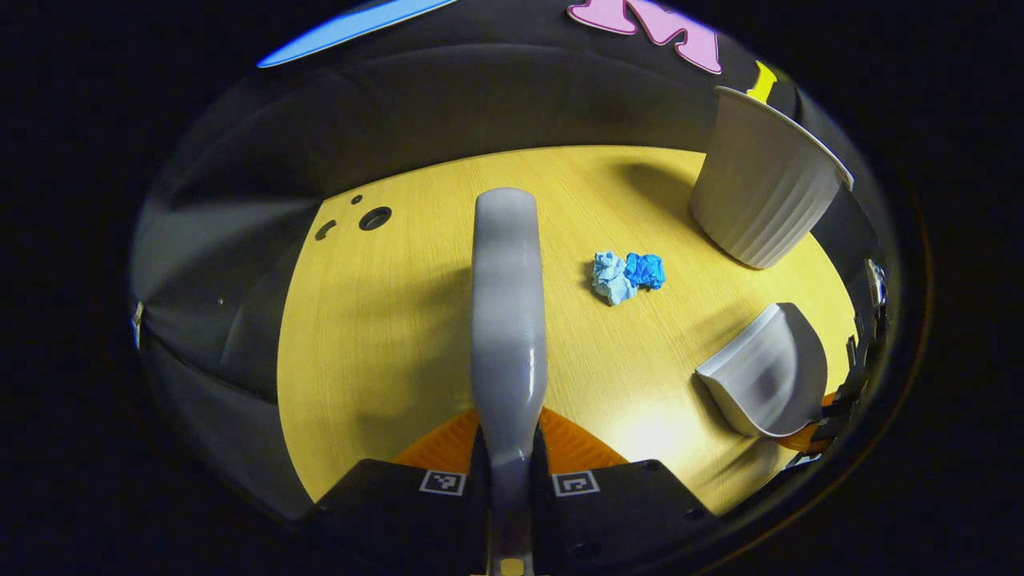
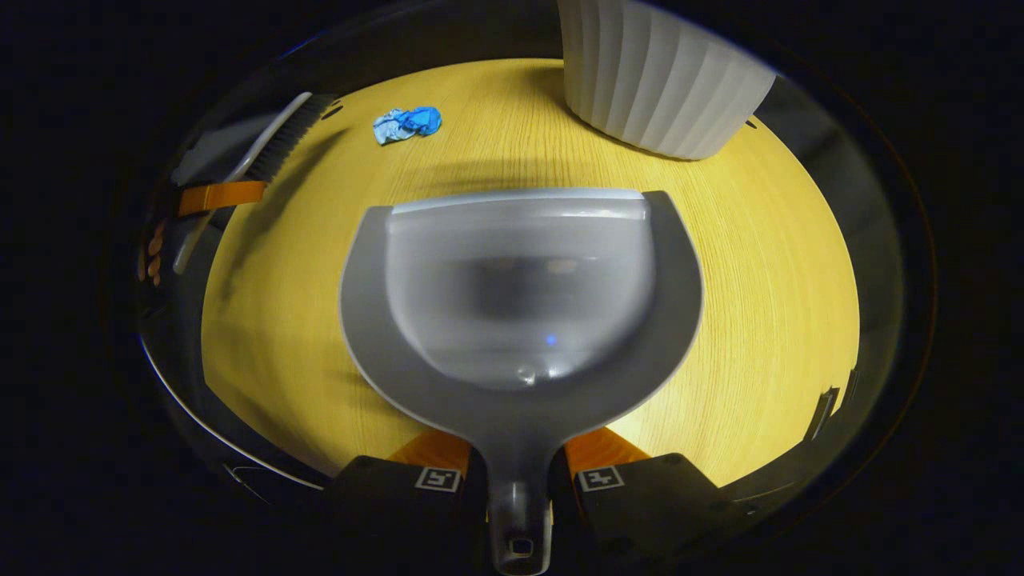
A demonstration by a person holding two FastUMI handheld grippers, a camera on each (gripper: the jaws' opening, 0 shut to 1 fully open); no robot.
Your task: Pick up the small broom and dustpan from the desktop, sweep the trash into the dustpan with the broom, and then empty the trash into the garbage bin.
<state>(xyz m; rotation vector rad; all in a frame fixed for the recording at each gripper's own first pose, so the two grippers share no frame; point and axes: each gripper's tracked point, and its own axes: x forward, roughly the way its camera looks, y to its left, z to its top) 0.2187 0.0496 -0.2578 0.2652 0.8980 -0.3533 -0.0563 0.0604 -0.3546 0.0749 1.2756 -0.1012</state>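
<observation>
A: The left gripper (image 1: 510, 472) is clamped on the broom (image 1: 507, 304) handle; the right gripper (image 2: 518, 480) pinches the dustpan (image 2: 520, 304) by its narrow handle. Both look like stiff, light plastic, fairly slick.

B: And the trash?

A: The crumpled blue paper (image 1: 628, 274) lies on the desktop (image 1: 384, 336), beyond both tools. It is feather-light and could skitter. The ribbed white garbage bin (image 1: 760, 192) stands farthest.

We see a yellow wood-grain desktop (image 1: 384, 336) carrying two crumpled blue paper scraps (image 1: 628, 274) and a white ribbed bin (image 1: 760, 192).
</observation>
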